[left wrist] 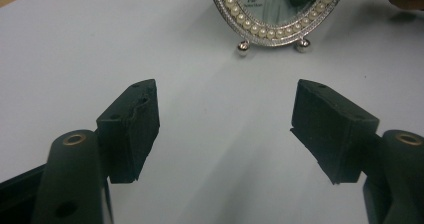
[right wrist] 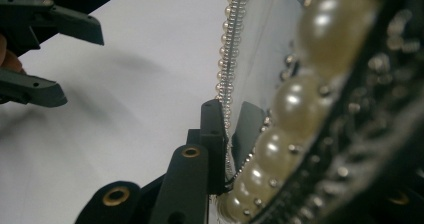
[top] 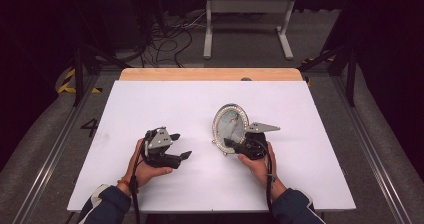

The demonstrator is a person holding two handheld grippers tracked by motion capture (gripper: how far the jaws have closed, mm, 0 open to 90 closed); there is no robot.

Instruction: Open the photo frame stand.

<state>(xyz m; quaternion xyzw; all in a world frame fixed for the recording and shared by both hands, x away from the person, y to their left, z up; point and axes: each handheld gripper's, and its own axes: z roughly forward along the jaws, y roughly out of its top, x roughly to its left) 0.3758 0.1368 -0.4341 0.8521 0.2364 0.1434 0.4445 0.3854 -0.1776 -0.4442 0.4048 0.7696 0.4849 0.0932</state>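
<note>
the oval pearl-rimmed frame (top: 230, 126) stands upright at centre right of the tabletop (top: 165, 99), its lower right rim pinched by the right hand-held gripper (top: 231, 143), while the left hand-held gripper (top: 180, 146) waits agape and empty, lower left of it.

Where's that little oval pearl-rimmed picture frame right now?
In the high view the pearl-rimmed frame stands upright on the white table, right of centre, its lower rim pinched by the right claw; the left claw is apart.
</note>
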